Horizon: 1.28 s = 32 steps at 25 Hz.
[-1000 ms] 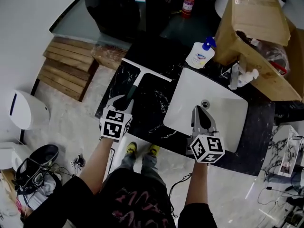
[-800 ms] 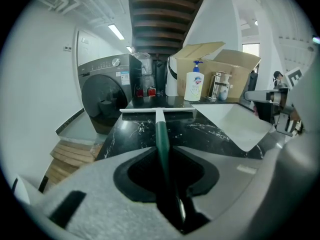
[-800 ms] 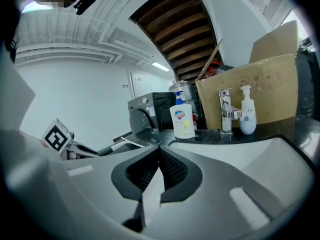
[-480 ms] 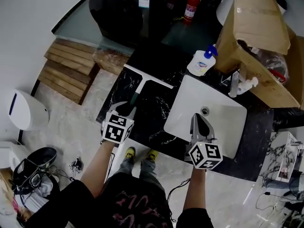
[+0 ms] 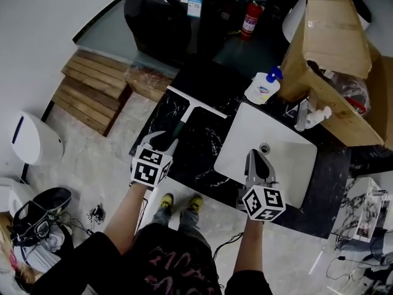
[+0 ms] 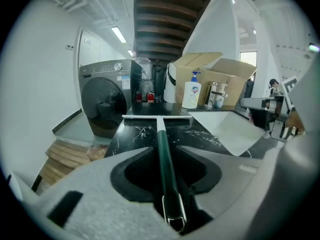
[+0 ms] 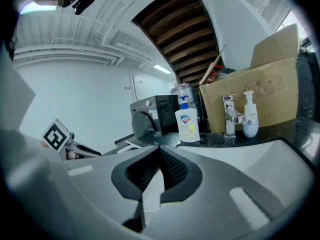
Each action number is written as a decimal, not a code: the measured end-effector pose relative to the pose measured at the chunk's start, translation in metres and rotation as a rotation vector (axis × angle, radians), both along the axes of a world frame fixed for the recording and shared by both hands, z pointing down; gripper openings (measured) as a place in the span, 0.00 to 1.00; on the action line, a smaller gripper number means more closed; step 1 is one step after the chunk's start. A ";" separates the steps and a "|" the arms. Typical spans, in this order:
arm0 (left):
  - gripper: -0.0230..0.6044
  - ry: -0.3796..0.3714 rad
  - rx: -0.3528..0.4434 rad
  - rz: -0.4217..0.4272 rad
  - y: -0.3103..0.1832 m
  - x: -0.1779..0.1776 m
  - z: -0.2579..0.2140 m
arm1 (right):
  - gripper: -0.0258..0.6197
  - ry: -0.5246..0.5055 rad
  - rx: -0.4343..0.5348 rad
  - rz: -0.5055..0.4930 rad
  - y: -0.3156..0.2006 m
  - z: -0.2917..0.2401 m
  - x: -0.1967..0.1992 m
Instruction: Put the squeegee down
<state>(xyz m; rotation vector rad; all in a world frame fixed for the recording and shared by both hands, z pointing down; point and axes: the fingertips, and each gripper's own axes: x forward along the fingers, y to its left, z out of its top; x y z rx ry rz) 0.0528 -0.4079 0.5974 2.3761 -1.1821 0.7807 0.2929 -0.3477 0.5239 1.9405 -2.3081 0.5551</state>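
The squeegee (image 5: 179, 125) lies flat on the black marble counter (image 5: 202, 149), left of the white sink (image 5: 242, 137). Its white blade is at the far end and its dark green handle points back to the person. The end of the handle is between the jaws of the left gripper (image 5: 164, 139). These jaws are opening; the left gripper view shows a dark gap on each side of the handle, so the pads do not press on it. The right gripper (image 5: 256, 157) hangs over the near part of the sink with its fingers together and nothing between them.

At the back of the counter stands a white soap bottle (image 5: 262, 86) with a blue pump. Its label has a shield emblem, and "99.9%" can just be read in the right gripper view. Beside the tap (image 7: 229, 115) is a smaller white bottle (image 7: 250, 116), and its print looks like "Dove". The black washing machine (image 5: 163, 14) has a blue and white sticker (image 5: 195, 6), too small to read.

Compared with a second ago, the squeegee is in the same place on the counter. The left jaws are wider now, and both grippers have hardly moved.

The open cardboard box (image 5: 331, 35) behind the sink holds crumpled clear plastic and something red.
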 end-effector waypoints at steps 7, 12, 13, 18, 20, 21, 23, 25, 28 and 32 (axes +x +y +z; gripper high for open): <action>0.13 0.014 0.052 -0.020 0.010 -0.012 -0.018 | 0.06 0.011 0.027 -0.010 0.009 -0.014 -0.013; 0.04 0.046 0.094 -0.037 0.016 -0.016 -0.036 | 0.06 0.010 0.034 -0.019 0.016 -0.021 -0.022; 0.04 0.049 0.106 -0.036 0.016 -0.017 -0.040 | 0.06 0.013 0.038 -0.022 0.016 -0.023 -0.024; 0.04 0.067 0.165 -0.052 0.016 -0.024 -0.062 | 0.06 0.027 0.064 -0.020 0.019 -0.038 -0.031; 0.04 0.075 0.185 -0.057 0.017 -0.027 -0.071 | 0.06 0.030 0.071 -0.022 0.020 -0.043 -0.034; 0.04 0.081 0.196 -0.057 0.018 -0.028 -0.077 | 0.06 0.033 0.075 -0.024 0.020 -0.046 -0.036; 0.04 0.093 0.229 -0.058 0.019 -0.030 -0.088 | 0.06 0.039 0.085 -0.025 0.022 -0.051 -0.038; 0.04 0.104 0.264 -0.057 0.018 -0.031 -0.100 | 0.06 0.044 0.096 -0.022 0.024 -0.057 -0.038; 0.04 0.108 0.301 -0.049 0.019 -0.033 -0.118 | 0.06 0.054 0.111 -0.016 0.027 -0.065 -0.040; 0.04 0.123 0.348 -0.044 0.018 -0.034 -0.141 | 0.06 0.061 0.141 0.003 0.030 -0.081 -0.040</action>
